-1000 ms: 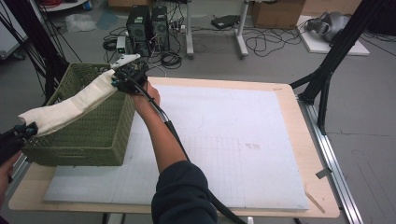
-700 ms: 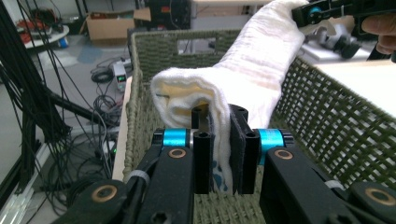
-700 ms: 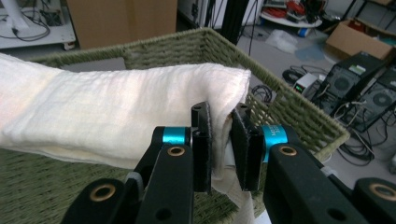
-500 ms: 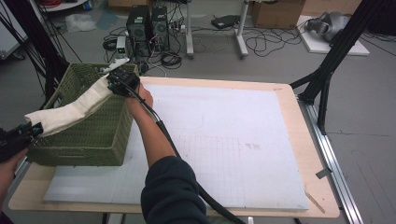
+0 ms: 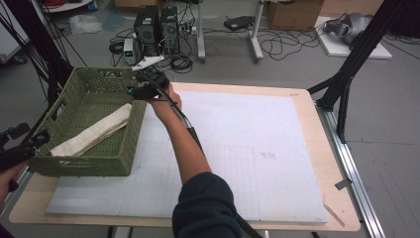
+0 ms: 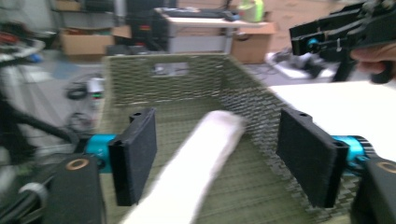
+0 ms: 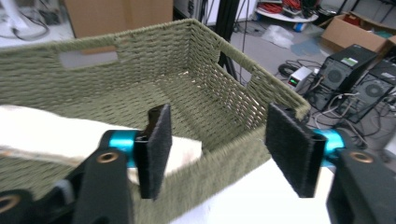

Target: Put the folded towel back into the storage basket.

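Olive-green woven wicker, a rectangular basket point(image 5: 74, 166) with cut-out handles stands at the near-left part of the white foam mat point(image 5: 237, 148) that covers the wooden table point(image 5: 327, 124). Inside the basket lies a long cream-coloured folded cloth point(image 5: 94, 131), running diagonally from the basket's near-left corner toward its right wall, resting on the basket floor.

The left gripper point(image 6: 224, 163) sits just outside the basket's near-left corner, pointing into it along the cloth. Its jaws have just been opening and now stand wide apart; the cloth lies between them in the left gripper view, with a gap on each side, so the pads press on nothing.

The right gripper point(image 7: 229, 147) hovers over the basket's far-right corner, above the rim. Its jaws have likewise just been opening and stand apart, holding nothing; the cloth's end lies below and beyond them inside the basket.
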